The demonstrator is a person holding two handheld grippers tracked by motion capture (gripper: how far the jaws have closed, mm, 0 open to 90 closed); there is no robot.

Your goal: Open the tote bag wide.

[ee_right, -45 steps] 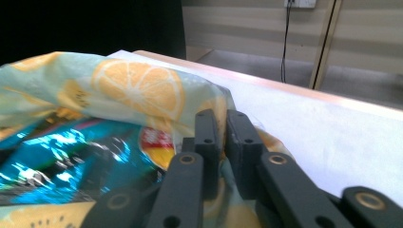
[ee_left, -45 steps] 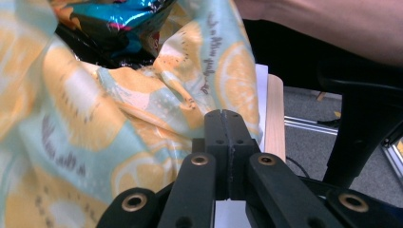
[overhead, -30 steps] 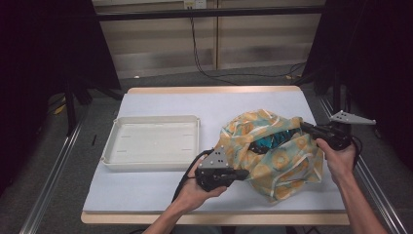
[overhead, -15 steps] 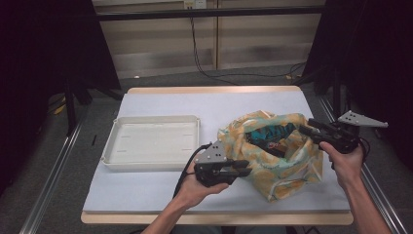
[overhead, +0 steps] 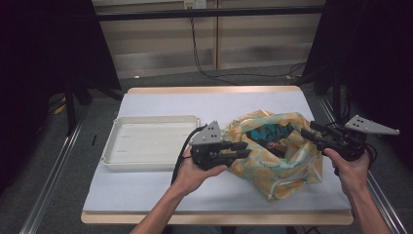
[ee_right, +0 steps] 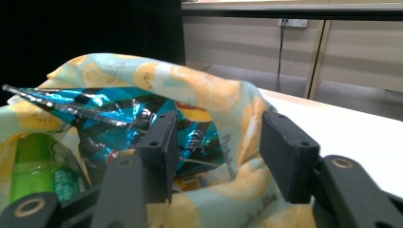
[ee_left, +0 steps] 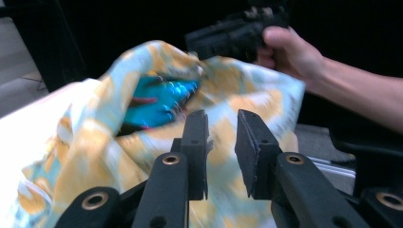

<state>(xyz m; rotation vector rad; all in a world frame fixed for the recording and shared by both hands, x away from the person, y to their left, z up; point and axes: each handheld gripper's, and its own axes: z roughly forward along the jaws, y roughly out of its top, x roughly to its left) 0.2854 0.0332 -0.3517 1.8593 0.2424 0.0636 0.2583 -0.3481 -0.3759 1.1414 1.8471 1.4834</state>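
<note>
Cloth bag, soft, crumpled, orange-and-pale-blue print, sitting on the counter right of the tray; its contents are mostly hiding, a crinkly blue foil packet showing. Left gripper and right gripper have just been opening, jaws parted, gripping nothing, flanking the bag's mouth.

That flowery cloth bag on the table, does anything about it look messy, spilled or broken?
Nothing is spilled or torn. The cloth bag sits slumped and crumpled with its mouth open, a shiny blue snack packet and a green packet poking up inside. The white tray beside it sits square and empty.
</note>
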